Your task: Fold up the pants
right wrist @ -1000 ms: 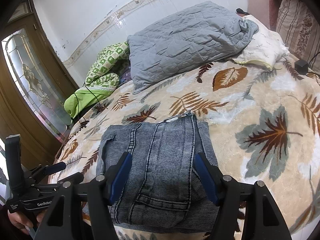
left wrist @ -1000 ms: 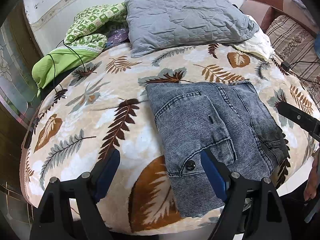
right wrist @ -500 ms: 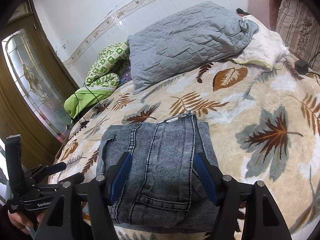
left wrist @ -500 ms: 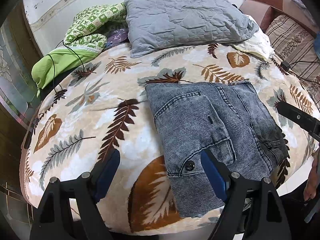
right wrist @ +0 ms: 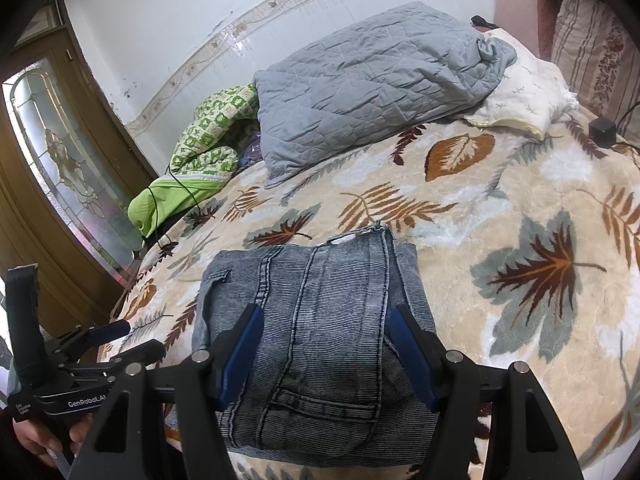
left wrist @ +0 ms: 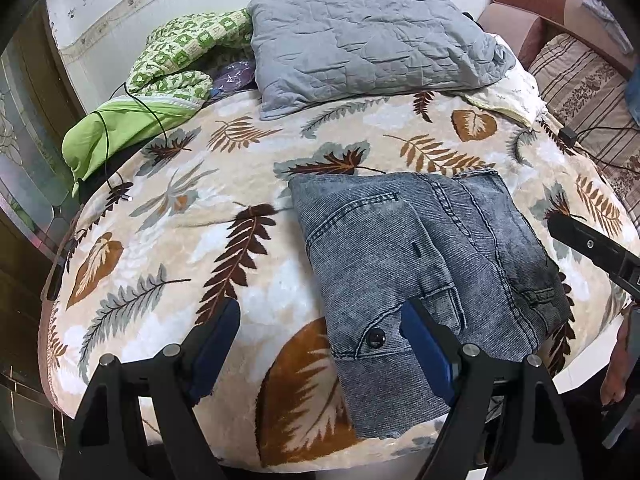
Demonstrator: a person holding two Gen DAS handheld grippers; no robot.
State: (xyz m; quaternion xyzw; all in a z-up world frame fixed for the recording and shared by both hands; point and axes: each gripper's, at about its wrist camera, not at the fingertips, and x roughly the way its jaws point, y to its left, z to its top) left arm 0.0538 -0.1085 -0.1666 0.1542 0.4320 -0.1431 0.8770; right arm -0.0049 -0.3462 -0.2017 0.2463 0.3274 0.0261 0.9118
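The grey denim pants [left wrist: 420, 264] lie folded in a compact rectangle on the leaf-print blanket [left wrist: 180, 220], near the bed's front edge. They also show in the right wrist view [right wrist: 320, 320]. My left gripper [left wrist: 320, 316] is open and empty, held above the bed at the left front edge of the pants. My right gripper [right wrist: 326, 320] is open and empty, held above the near end of the pants. The left gripper shows in the right wrist view [right wrist: 116, 340] at the lower left.
A grey quilted pillow [left wrist: 368, 40] lies at the back of the bed, with a green patterned blanket [left wrist: 160, 68] and a black cable [left wrist: 132, 112] to its left. A cream pillow [right wrist: 520, 96] and a striped cushion [left wrist: 584, 80] lie at the right. A wooden door [right wrist: 48, 184] stands left.
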